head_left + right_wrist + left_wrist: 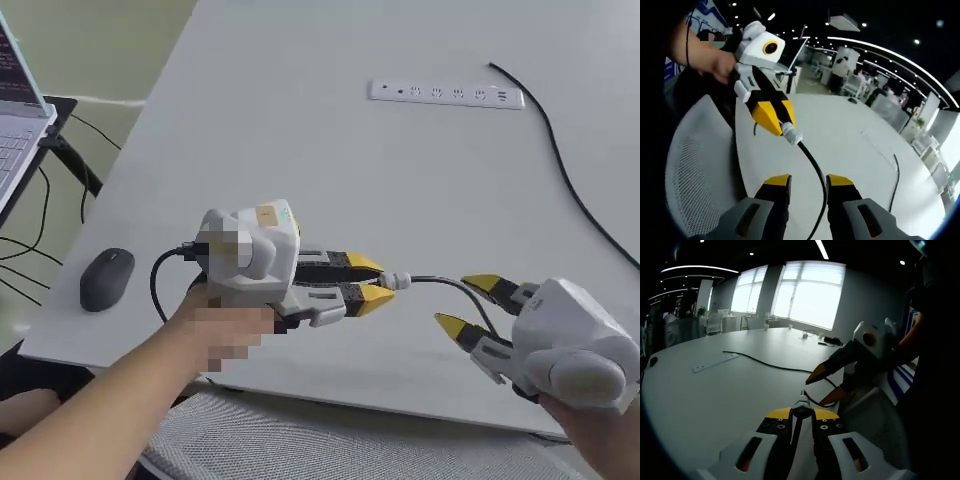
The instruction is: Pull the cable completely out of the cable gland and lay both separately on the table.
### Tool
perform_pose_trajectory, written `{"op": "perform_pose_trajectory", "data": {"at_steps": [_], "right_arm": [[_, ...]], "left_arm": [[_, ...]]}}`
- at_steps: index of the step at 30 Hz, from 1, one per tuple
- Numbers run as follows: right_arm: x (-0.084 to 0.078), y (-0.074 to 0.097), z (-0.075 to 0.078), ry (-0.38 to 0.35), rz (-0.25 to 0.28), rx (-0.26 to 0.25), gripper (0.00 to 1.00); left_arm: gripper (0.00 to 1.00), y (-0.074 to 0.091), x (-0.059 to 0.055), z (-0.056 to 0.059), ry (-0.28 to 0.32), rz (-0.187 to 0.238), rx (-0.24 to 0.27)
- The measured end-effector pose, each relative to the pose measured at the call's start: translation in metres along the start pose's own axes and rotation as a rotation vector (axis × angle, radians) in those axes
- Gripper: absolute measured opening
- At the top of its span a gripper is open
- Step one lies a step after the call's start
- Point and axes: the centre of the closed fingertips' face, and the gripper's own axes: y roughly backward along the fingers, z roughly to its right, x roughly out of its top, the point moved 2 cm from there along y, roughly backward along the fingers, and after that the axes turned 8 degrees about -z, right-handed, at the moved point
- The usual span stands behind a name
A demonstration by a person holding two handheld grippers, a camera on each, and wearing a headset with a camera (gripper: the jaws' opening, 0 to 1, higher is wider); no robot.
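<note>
A: Two claws hover at the near edge of the worktop [300, 150], and the left claw [375, 283] is pinching the cable gland [397, 281] hard. That's the anchor.
B: And the right claw [465, 303]?
A: Spread wide, one jaw each side of the cable [445, 283], near the gland, lined up to clamp and pull away. Cable's not out yet; nothing's laid down.

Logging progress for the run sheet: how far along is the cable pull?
Done: nothing yet; the cable still sits in the cable gland. In hand: left gripper shut on the gland, right gripper open around the cable. Left: clamp, pull out, lay both on the table.
</note>
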Motion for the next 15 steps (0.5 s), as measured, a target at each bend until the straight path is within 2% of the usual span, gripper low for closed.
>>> {"op": "perform_pose_trajectory", "data": {"at_steps": [3,7,13,15], "right_arm": [[0.010,-0.003,-0.002,0.078,0.003,-0.003,0.24],[0.017,-0.008,-0.005,0.137,0.001,0.006,0.22],[0.019,-0.015,-0.013,0.233,-0.016,0.022,0.16],[0.019,-0.017,-0.015,0.244,-0.023,0.024,0.14]], "left_arm": [[0.15,0.002,-0.002,0.001,-0.001,-0.004,-0.003],[0.15,0.003,-0.003,0.002,-0.001,-0.008,-0.004],[0.15,0.004,-0.007,0.005,-0.002,-0.020,-0.010],[0.15,0.003,-0.008,0.006,-0.014,-0.028,-0.009]]}}
